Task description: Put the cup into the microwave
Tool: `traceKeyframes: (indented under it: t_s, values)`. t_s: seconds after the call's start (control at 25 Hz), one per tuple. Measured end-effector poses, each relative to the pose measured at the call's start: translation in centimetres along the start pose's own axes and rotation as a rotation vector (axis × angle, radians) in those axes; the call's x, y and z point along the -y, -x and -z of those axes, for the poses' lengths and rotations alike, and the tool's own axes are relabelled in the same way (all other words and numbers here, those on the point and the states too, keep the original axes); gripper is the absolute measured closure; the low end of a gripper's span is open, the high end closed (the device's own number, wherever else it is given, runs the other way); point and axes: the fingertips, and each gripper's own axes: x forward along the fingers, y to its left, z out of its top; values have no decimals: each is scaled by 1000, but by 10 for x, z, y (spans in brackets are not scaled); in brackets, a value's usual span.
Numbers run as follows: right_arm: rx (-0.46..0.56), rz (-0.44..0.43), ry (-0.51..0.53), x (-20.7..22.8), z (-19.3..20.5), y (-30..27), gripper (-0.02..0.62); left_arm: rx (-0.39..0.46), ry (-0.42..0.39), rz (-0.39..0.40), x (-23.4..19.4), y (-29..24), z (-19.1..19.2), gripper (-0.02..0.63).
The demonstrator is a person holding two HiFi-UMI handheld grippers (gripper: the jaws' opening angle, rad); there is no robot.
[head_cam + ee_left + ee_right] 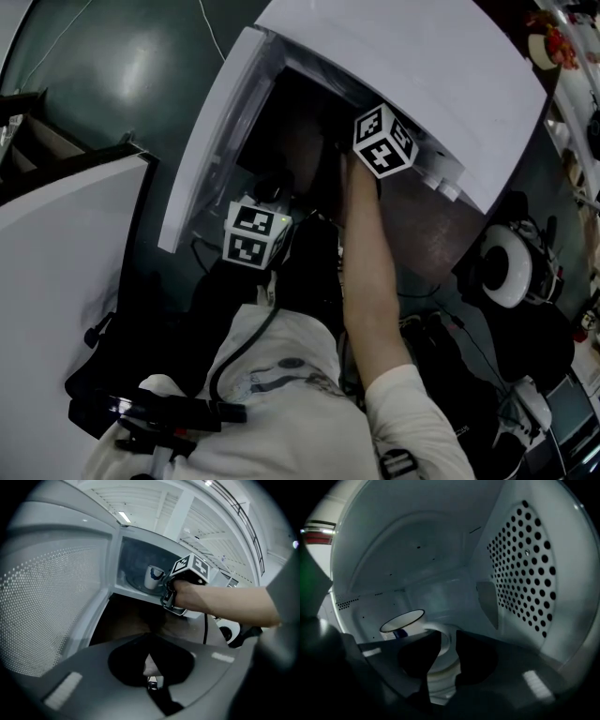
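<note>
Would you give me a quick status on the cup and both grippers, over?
Left gripper shut, empty. Cup upright inside microwave. Right gripper open, cup's handle between its jaws. Door open, nothing blocking.

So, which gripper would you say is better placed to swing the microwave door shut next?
Left, probably. The left gripper sits outside, empty, close beside the open door. The right gripper is inside the microwave, jaws apart around the handle of the cup.
</note>
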Motion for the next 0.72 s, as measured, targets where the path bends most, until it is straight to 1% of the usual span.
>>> traceKeyframes:
  t_s: [0.12, 0.2, 0.28, 0.48, 0.56, 0.64, 0.72]
  values:
    - [-35, -32, 46, -1, 5, 1, 467, 5, -6, 6, 3, 0, 1, 606]
    - [-58, -60, 97, -5, 11, 6, 460, 9, -16, 9, 6, 1, 1, 606]
    - [-73, -93, 145, -9, 16, 16, 439, 8, -24, 11, 11, 2, 2, 606]
    - [-94, -164, 210, -21, 28, 51, 439, 27, -34, 26, 20, 1, -2, 606]
    - [-97, -198, 243, -27, 31, 71, 447, 36, -41, 36, 25, 3, -6, 606]
    - [-86, -227, 285, -31, 31, 95, 472, 58, -52, 47, 31, 5, -12, 606]
    - [-69, -245, 321, -34, 27, 119, 536, 87, -70, 54, 36, 9, -20, 606]
